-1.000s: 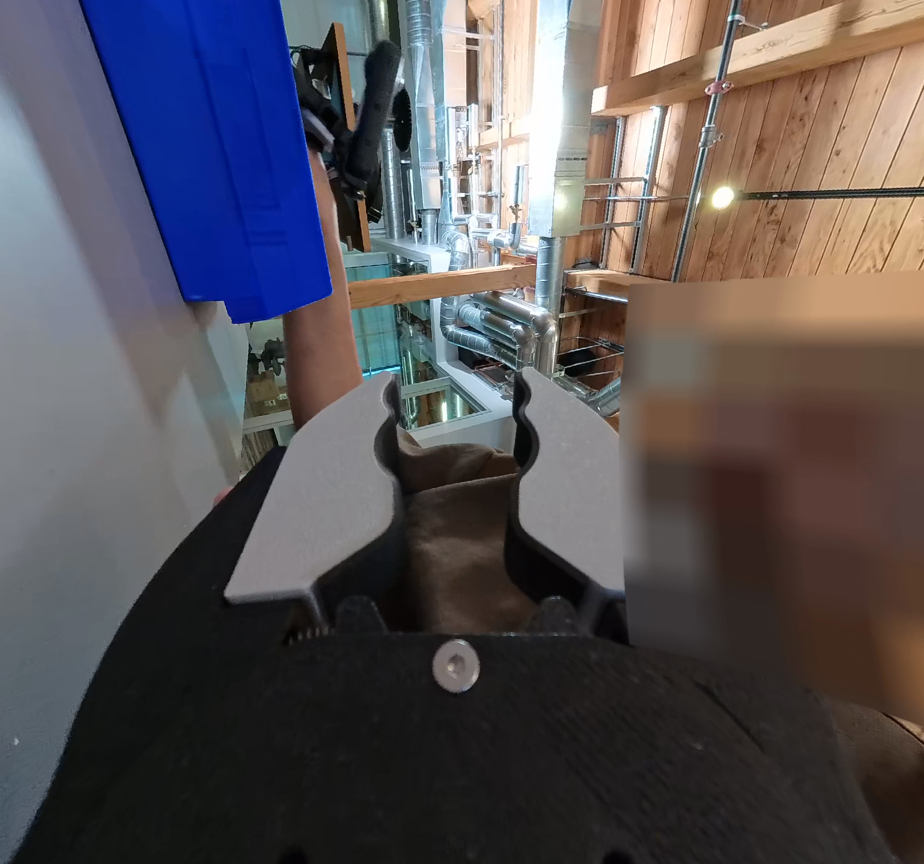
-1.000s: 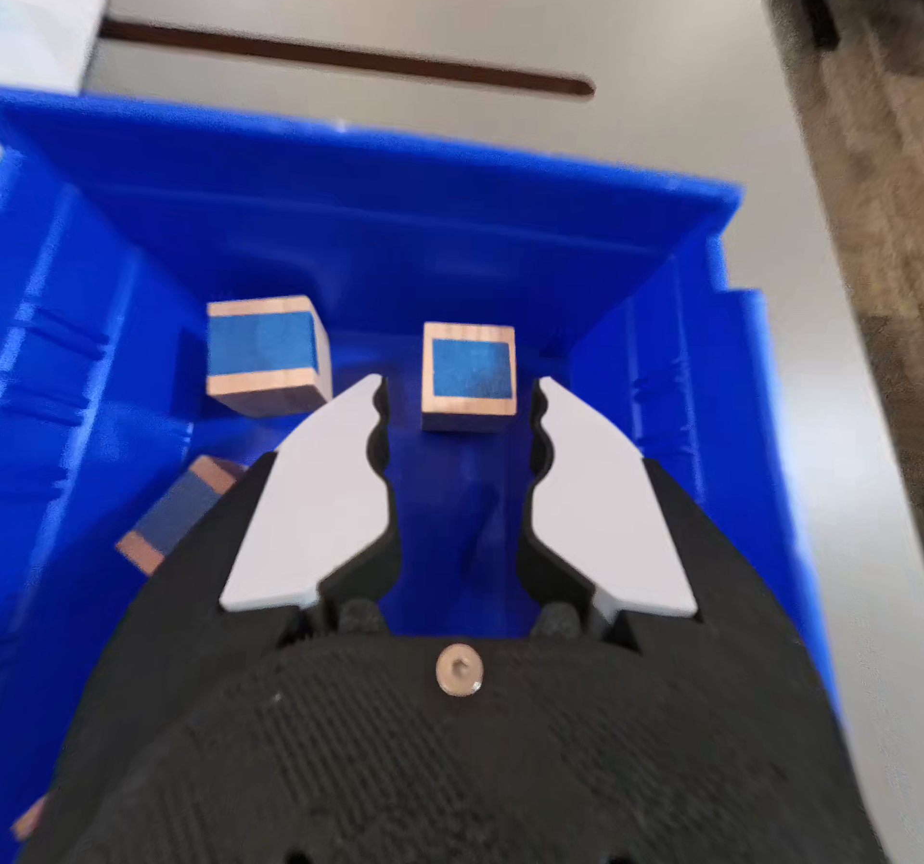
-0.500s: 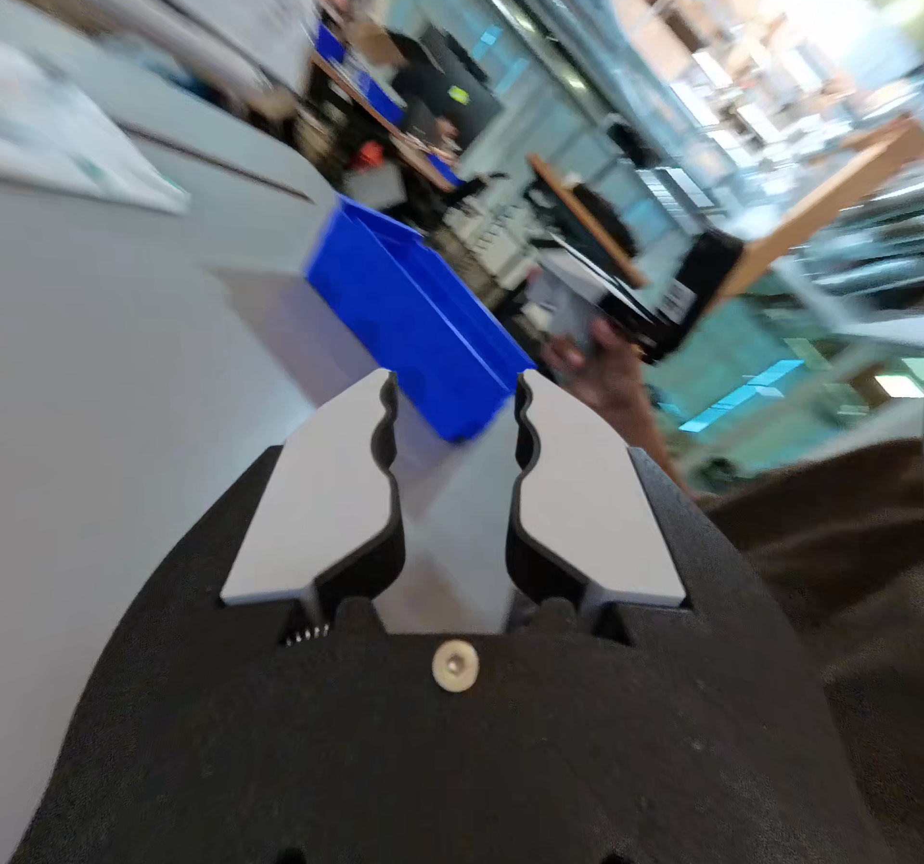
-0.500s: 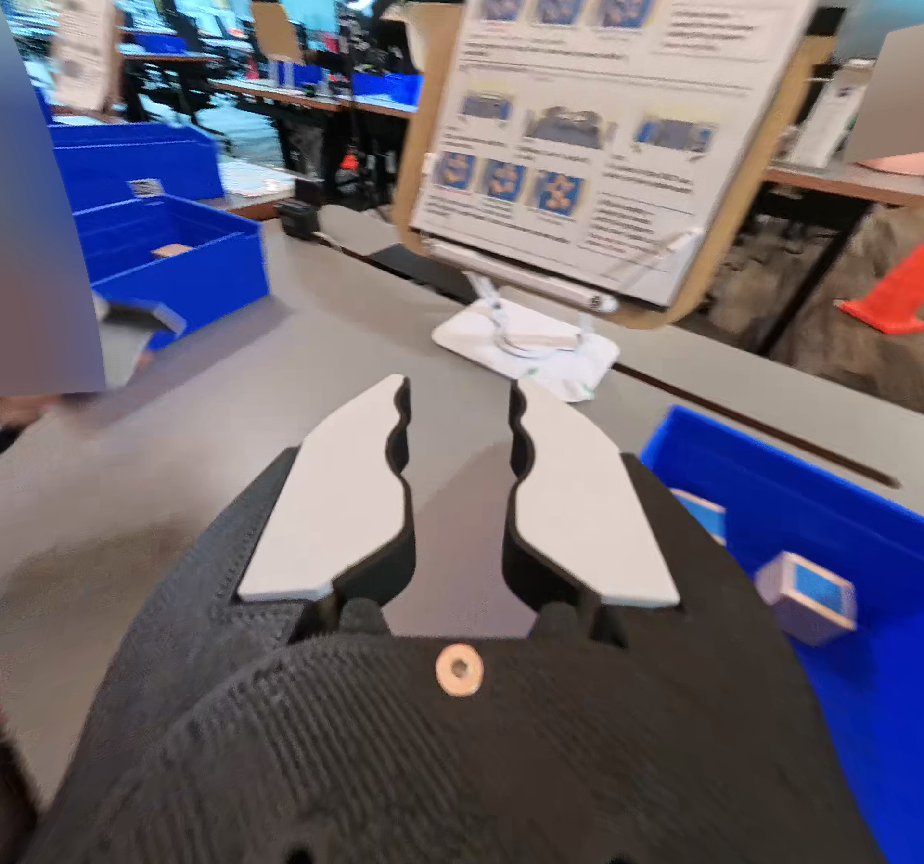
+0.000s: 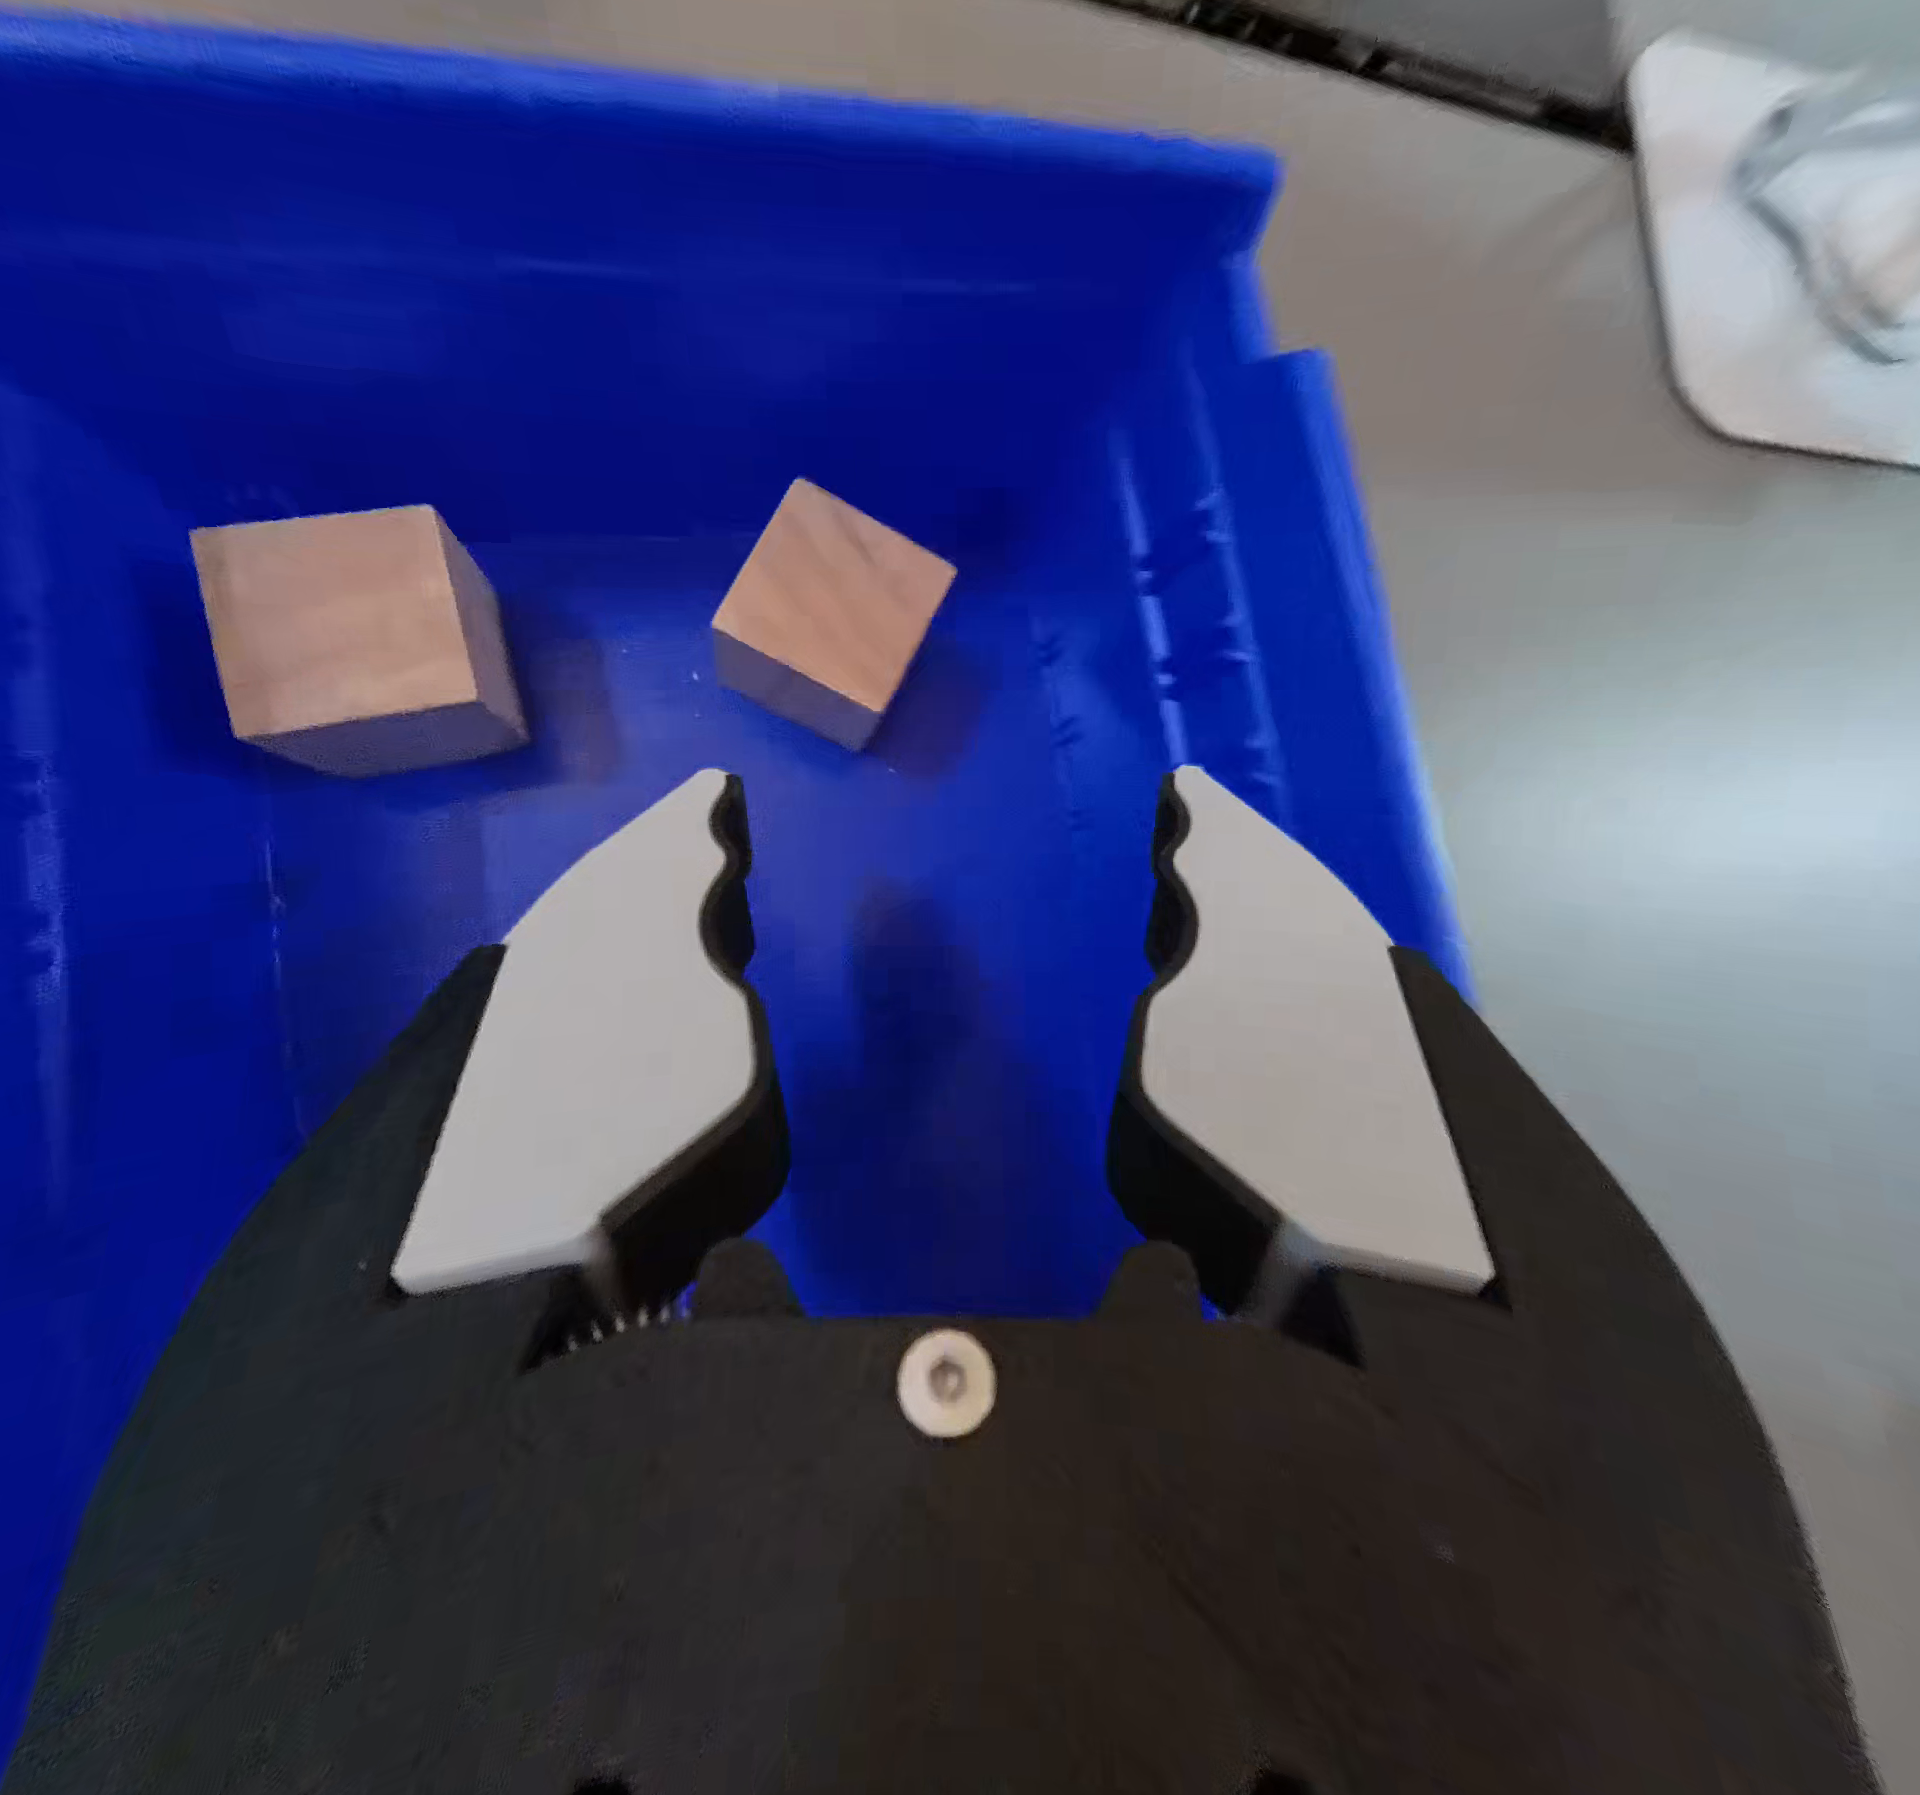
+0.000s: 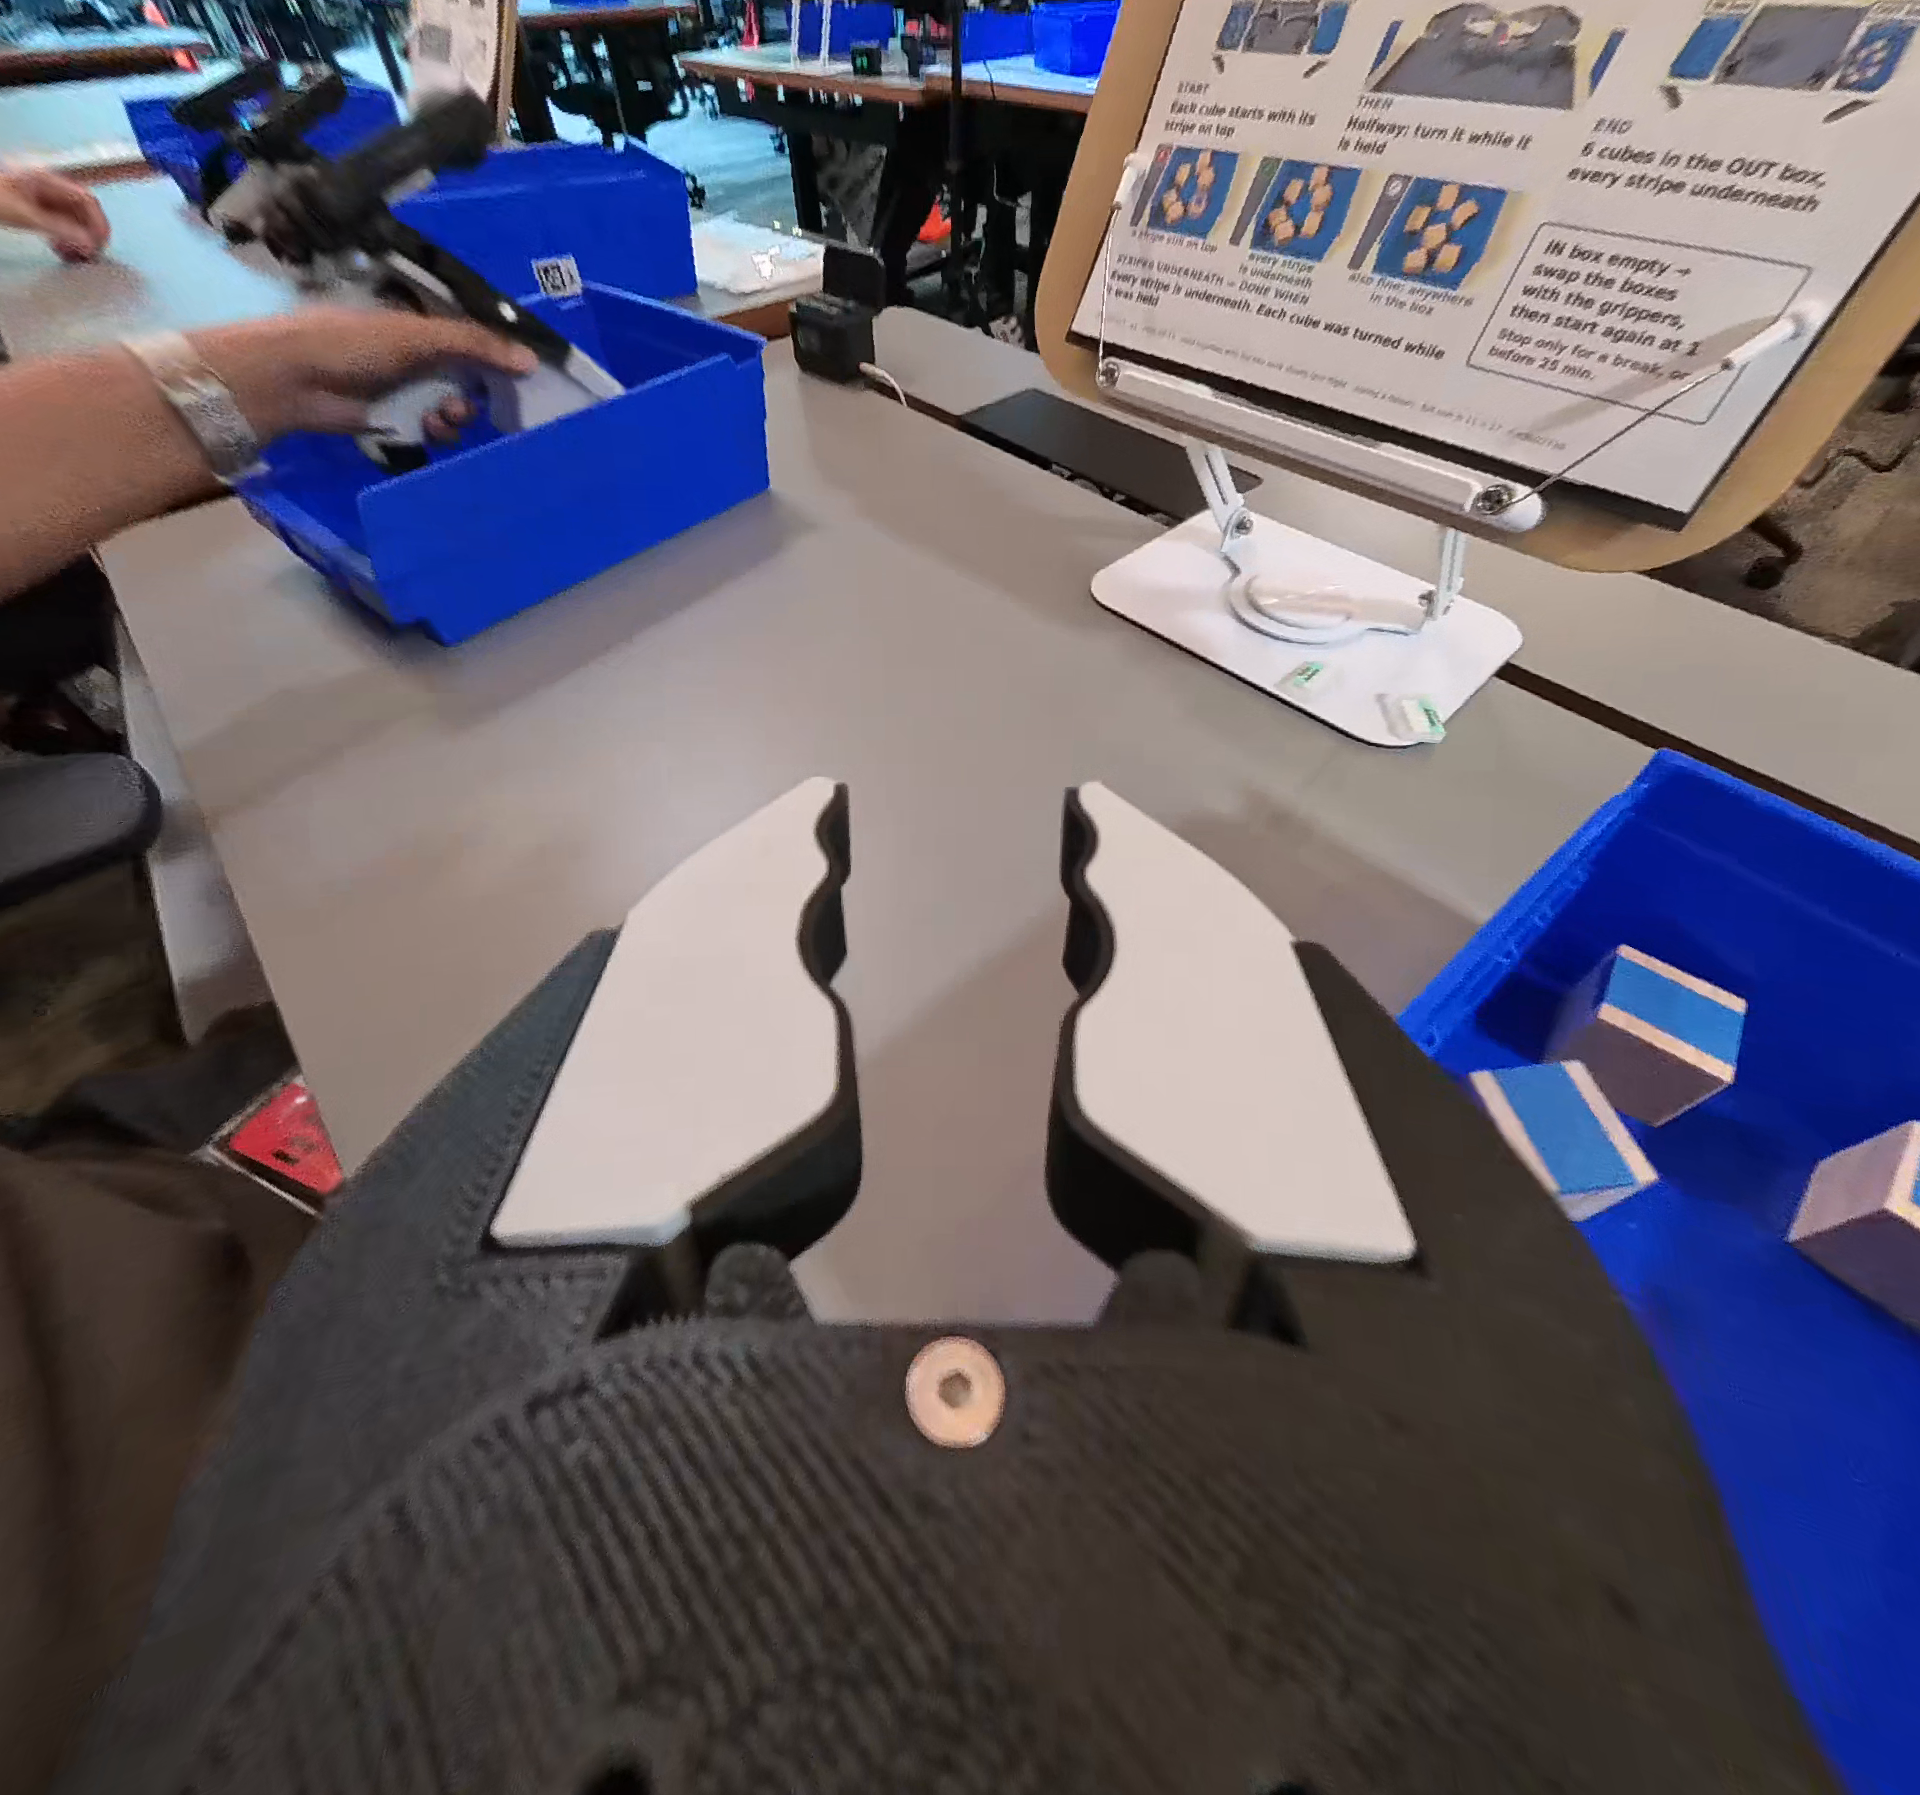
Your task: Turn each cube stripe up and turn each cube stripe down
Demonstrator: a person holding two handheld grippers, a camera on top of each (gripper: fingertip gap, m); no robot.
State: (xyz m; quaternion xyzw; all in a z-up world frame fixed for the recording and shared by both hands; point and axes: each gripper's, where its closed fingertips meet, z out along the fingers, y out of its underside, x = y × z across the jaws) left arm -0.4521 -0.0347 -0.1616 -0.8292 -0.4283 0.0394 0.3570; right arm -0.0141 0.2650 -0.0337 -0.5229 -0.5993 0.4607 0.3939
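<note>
Left wrist view looks steeply down, close into the blue bin (image 5: pixel 623 218); right wrist view faces level across the table (image 6: pixel 935 685).

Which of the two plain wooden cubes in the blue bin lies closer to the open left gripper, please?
The right-hand cube, turned corner-on, sits just beyond the left gripper, nearer its fingertips. The left-hand cube lies squarer and farther off to the side in the blue bin.

A large shared workshop or lab hall: rows of workbenches (image 6: pixel 831 67) carrying blue bins (image 6: pixel 1075 31) stretch behind the grey counter (image 6: pixel 883 665) and its propped instruction board (image 6: pixel 1507 135).
</note>
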